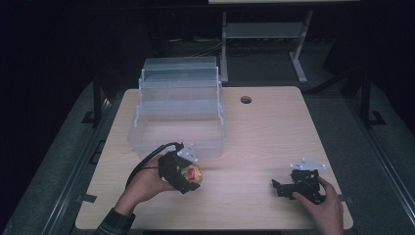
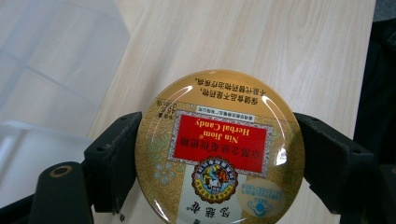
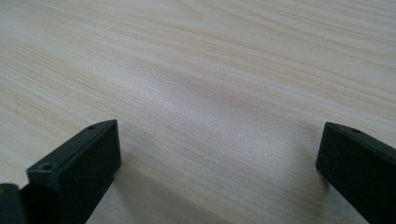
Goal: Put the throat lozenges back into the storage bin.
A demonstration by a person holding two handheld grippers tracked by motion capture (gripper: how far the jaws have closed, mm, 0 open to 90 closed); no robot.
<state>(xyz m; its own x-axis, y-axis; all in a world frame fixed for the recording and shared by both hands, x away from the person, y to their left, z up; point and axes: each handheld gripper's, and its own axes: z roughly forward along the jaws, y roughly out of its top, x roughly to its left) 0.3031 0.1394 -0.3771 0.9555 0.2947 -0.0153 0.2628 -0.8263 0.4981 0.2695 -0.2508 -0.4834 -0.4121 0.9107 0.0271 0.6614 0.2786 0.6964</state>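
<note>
Right gripper rests on table, jaws wide apart, bare wood between them. Left gripper: jaws clamped on opposite edges of round candy tin, held just off the table, directly before clear plastic box

The round tin reads "Nin Jiom Herbal Candy" on its red label.

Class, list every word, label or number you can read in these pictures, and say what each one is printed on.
"Nin Jiom® Herbal Candy": on the red panel of the round candy tin clamped in the left claw, upside down in the left gripper view.
Chinese lines on the tin's red panel, gold rim and lower edge: too small or blurred to read.
The emblem's ring text and the blue seal: unreadable.
</note>
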